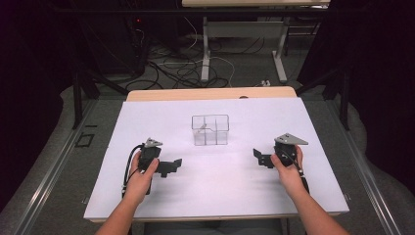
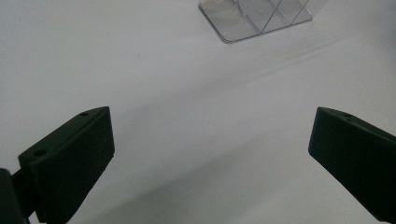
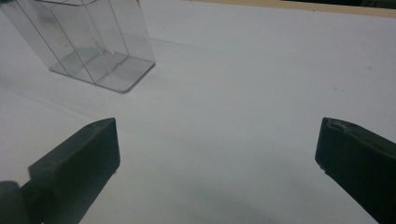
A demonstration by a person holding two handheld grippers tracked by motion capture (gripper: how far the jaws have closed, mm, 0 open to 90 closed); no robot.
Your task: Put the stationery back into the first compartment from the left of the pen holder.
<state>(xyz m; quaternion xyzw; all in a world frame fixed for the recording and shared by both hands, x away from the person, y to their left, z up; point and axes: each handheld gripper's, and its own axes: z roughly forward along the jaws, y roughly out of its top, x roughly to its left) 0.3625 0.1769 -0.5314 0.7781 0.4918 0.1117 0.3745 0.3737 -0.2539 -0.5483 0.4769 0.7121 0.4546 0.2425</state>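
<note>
Left gripper (image 2: 210, 154) and right gripper (image 3: 217, 158) both sit low over the white table (image 1: 215, 191), jaws spread wide, nothing held. Clear divided box (image 1: 210, 129) stands upright mid-table, between the two and farther from the person, apart from both.

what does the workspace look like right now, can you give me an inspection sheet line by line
surface: white table top, flat, with a wooden edge at the far side
job's things: clear divided box, upright at the middle, apart from both grippers; contents too faint to tell
clutter: nothing seen
grippers: left gripper and right gripper each held in a hand, jaws spread wide, gripping nothing, both pointing inward
cables: black cable trailing from the left gripper; loose cables on the floor behind
surroundings: legs of another table beyond, dark frame at the sides
</note>
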